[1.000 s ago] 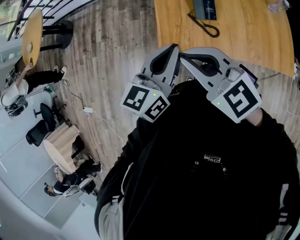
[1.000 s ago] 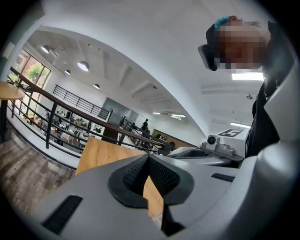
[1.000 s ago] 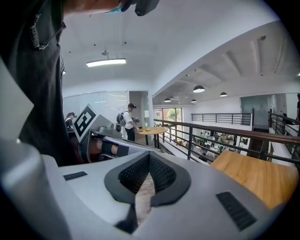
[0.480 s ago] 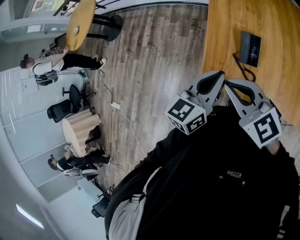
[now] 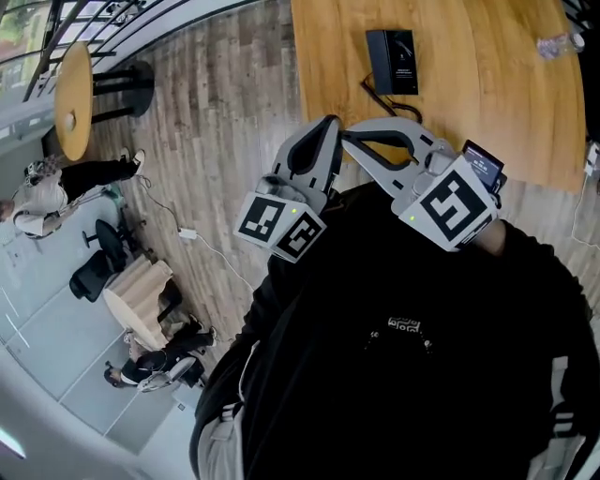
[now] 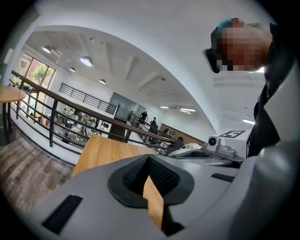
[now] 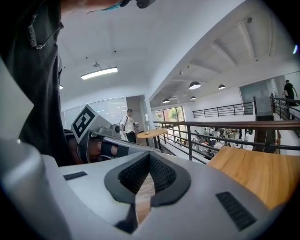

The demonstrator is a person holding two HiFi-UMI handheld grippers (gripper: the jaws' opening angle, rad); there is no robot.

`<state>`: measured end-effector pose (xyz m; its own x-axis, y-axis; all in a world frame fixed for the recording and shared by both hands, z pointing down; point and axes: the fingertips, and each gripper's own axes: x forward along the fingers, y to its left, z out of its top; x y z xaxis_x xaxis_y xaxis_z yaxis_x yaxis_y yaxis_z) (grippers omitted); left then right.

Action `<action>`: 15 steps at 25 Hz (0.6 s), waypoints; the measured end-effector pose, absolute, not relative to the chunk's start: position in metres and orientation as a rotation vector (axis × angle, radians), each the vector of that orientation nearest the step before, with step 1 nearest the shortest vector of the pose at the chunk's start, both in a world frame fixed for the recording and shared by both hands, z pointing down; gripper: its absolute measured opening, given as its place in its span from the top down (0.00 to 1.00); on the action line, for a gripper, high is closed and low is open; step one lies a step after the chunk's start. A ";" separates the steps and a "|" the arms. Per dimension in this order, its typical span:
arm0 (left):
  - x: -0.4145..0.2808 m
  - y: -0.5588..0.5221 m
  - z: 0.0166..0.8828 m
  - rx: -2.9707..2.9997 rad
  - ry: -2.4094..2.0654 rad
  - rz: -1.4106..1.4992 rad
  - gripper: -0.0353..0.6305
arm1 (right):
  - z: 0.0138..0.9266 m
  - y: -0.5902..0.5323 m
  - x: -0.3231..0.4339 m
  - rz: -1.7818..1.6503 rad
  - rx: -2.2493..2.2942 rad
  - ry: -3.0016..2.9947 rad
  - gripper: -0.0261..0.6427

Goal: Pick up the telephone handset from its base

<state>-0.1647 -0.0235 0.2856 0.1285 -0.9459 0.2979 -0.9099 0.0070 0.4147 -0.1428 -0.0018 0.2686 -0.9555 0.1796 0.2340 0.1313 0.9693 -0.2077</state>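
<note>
A black telephone (image 5: pixel 394 61) lies on the wooden table (image 5: pixel 487 103) at the top of the head view, its dark cord (image 5: pixel 375 92) looping toward the near edge. I cannot tell the handset apart from the base. My left gripper (image 5: pixel 328 122) and right gripper (image 5: pixel 350 133) are held side by side in front of the chest, tips close together at the table's near edge, short of the telephone. In the left gripper view the left gripper (image 6: pixel 149 157) is shut and holds nothing. The right gripper (image 7: pixel 149 154) looks the same in its own view, shut and empty.
A clear bottle (image 5: pixel 558 17) lies at the table's far right. Left of the table is plank floor with a round wooden table (image 5: pixel 72 86) and a railing. A lower level with chairs and seated people (image 5: pixel 141 366) shows at bottom left.
The head view swung left, then back, so the telephone now sits upper middle. Both grippers moved along with the body, still side by side and shut.
</note>
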 end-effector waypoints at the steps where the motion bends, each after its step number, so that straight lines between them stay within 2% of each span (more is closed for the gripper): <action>1: -0.162 -0.033 0.286 1.908 -1.777 -0.089 0.94 | 0.269 -0.011 -0.141 0.283 -0.221 -2.865 0.94; 15: -0.120 -0.082 0.318 1.856 -1.689 -0.038 0.94 | 0.299 -0.060 -0.099 0.411 -0.198 -2.833 0.94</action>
